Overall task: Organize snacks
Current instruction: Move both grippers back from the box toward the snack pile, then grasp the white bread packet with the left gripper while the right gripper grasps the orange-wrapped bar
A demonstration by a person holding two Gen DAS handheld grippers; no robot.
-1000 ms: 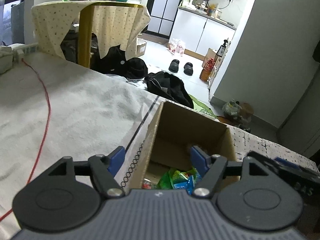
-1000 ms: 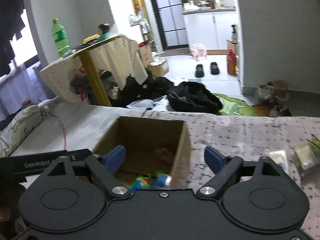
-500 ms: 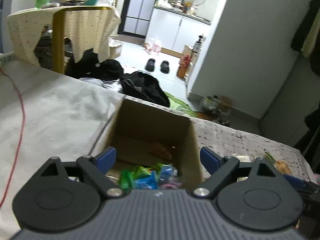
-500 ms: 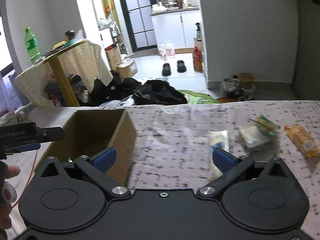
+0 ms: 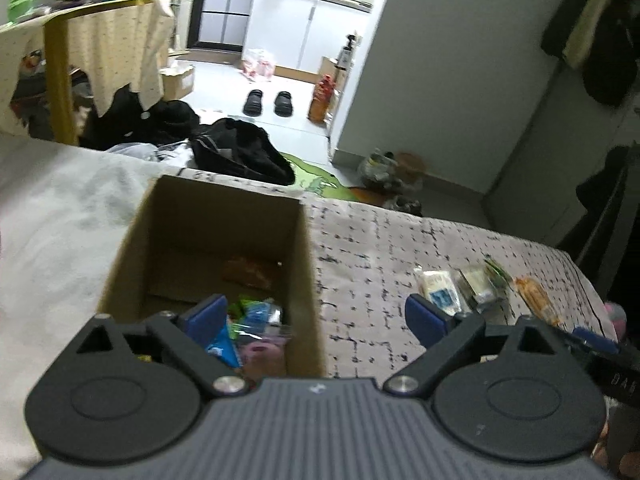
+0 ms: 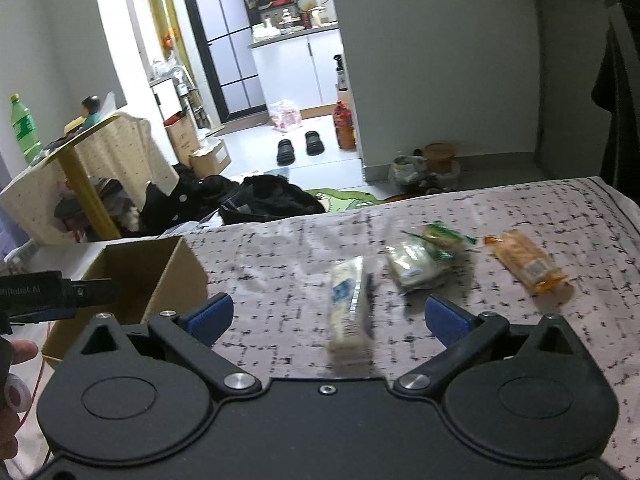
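Observation:
An open cardboard box stands on the patterned cloth and holds several coloured snack packets; it also shows in the right wrist view. My left gripper is open and empty above the box's right wall. My right gripper is open and empty, just in front of a white and blue packet that lies on the cloth. Beyond it lie a white and green packet and an orange packet. The same packets show in the left wrist view.
The patterned cloth covers the surface; a white cloth lies left of the box. The far edge drops to a floor with black bags. A draped round table stands at the back left.
Both grippers have swung to the right, away from the box. The loose packets on the cloth came into view, and the right gripper now faces the white and blue packet. Both stay open.

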